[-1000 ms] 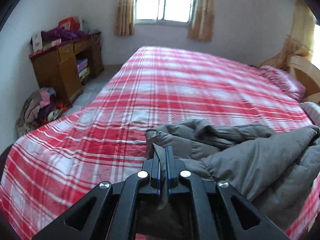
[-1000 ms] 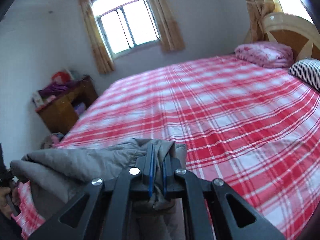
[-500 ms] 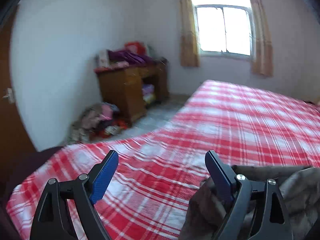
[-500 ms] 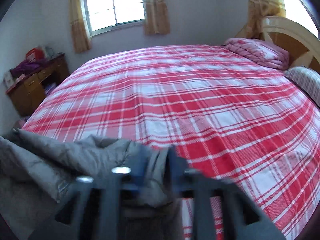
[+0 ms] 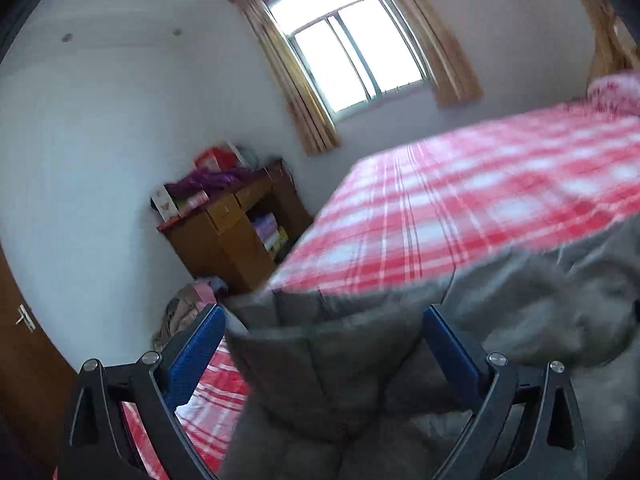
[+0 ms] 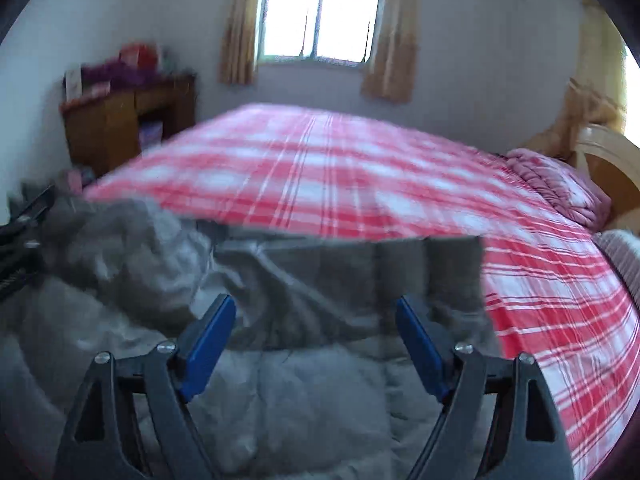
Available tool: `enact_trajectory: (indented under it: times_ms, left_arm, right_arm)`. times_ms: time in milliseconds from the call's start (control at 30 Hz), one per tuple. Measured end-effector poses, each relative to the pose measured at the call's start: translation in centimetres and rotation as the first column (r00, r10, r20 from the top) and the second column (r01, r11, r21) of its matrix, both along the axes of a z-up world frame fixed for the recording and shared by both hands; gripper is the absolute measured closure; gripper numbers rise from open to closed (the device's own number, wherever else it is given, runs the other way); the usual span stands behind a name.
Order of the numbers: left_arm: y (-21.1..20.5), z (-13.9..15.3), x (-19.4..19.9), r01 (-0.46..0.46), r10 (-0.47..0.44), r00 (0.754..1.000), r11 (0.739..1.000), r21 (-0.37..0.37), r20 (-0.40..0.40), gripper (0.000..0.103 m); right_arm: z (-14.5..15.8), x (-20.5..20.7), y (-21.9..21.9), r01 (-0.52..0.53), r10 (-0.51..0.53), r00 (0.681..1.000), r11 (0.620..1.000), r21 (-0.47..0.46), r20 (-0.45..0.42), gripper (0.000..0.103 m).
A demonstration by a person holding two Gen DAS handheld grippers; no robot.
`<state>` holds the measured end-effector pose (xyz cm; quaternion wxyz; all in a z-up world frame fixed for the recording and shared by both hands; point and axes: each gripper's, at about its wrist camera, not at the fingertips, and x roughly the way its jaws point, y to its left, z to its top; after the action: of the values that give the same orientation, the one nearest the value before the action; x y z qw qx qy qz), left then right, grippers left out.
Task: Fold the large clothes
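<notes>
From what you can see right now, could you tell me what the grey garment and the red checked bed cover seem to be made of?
Grey garment: seemingly padded synthetic cloth, matte; stitched seams split it into puffy panels, like a quilted coat.
Red checked bed cover: probably thin woven cotton or a blend, matte; it lies flat, its check made of fine lines. Motion blur leaves both uncertain.

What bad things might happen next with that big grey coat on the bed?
1. The left gripper and right gripper are both opening, pads clear of the grey coat, so the fold may have dropped loose and could spring apart.
2. The coat lies bunched and rumpled on the left; folding over that may trap creases.
3. It sits close to the edge of the bed, so a tug might drag it off.
</notes>
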<state>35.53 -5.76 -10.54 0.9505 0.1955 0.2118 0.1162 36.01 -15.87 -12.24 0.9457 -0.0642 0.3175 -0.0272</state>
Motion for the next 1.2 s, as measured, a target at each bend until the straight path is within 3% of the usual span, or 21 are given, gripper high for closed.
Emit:
enact_trajectory:
  times_ms: [67,300,867,1200]
  left_arm:
    - [-0.1,-1.0,1.8,-0.017,0.017,0.999,1.0,-0.011,-0.05,0.004]
    - [-0.4,-4.4,4.8,-0.001,-0.007,0.988,0.998,-0.057,-0.152,0.004]
    - [-0.4,-6.5,6.0,0.008,-0.022,0.98,0.997,-0.072,-0.196,0.004]
    - [-0.3,-7.5,7.5,-0.005,-0.016,0.963,0.997,-0.078,-0.271,0.001]
  right_arm:
    - [-1.1,1.2,-0.5,0.032,-0.033,0.999,0.999,-0.031,-0.019,0.019]
    - [-3.7,2.8,-4.4,0.138,-0.134,0.989,0.988,0.063,-0.067,0.019]
    - [-5.0,3.8,-4.3,0.151,-0.142,0.985,0.984,0.093,-0.098,0.018]
    - [-5.8,4.8,-4.4,0.157,-0.141,0.978,0.983,0.098,-0.156,0.016]
